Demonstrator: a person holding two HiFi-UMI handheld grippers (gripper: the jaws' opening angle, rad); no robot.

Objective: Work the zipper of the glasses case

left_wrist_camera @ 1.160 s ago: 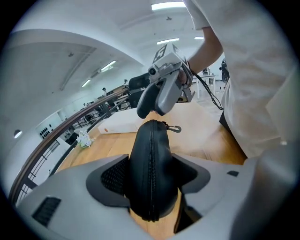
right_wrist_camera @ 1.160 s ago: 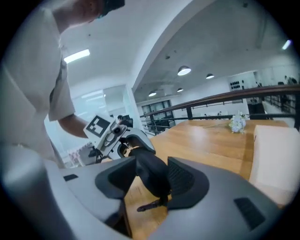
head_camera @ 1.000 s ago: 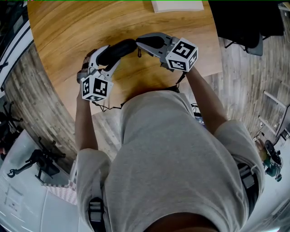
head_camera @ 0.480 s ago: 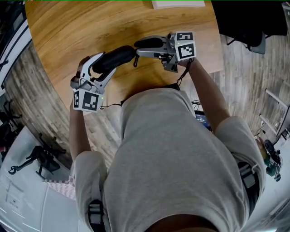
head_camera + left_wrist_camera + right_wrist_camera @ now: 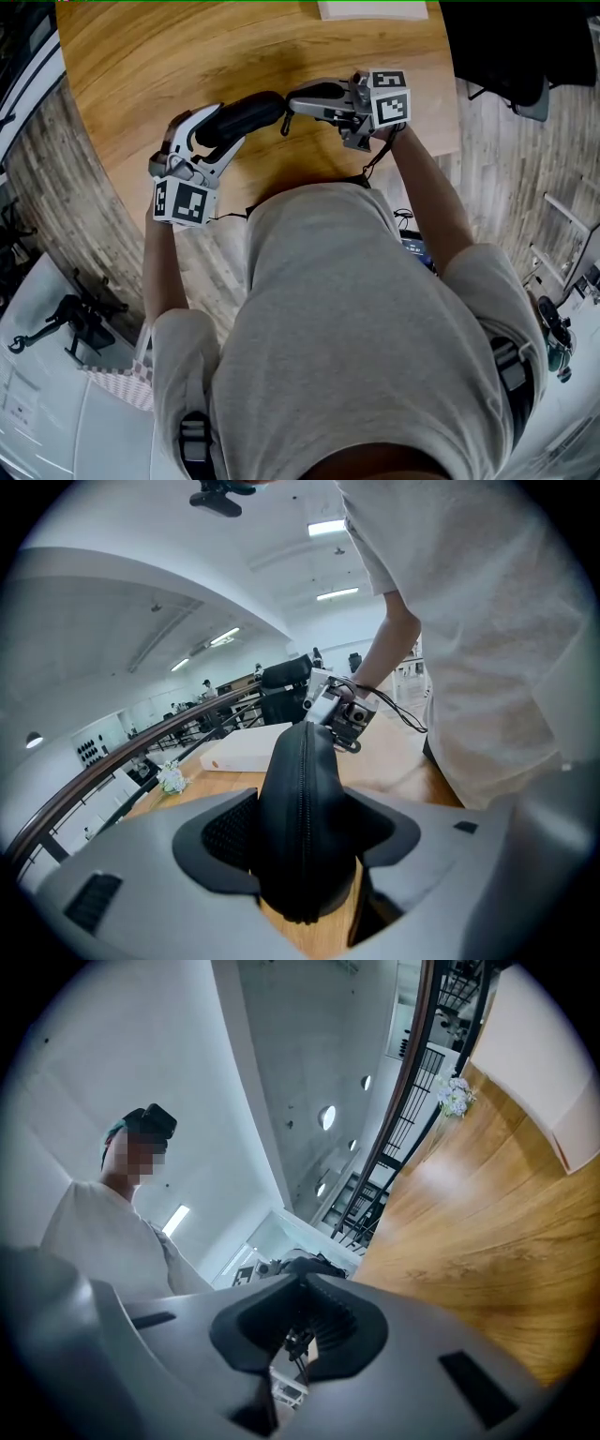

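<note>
Item: glasses case (image 5: 246,114), black, oblong, zip closed as far as visible. Held over the near edge of the bench (image 5: 141,56). Long axis slanting in the head view from lower left to upper right, zip seam uppermost along the spine.

Holder: left tongs (image 5: 300,855), at the case's near end. Spread wide and clamped across its body, one pad on each flank.

Worker: right tongs (image 5: 292,101), at the case's far end, roughly in line with the long axis. Just been closing, now pinched nearly together on the small zipper pull (image 5: 298,1340).

Bearing for the coming move, as judged: pull at the end away from the left tongs, right hand the nearer. Likely travel along the seam toward the left tongs, case braced against the tug.

Also: white flat box (image 5: 370,9), beyond the case, well apart.
</note>
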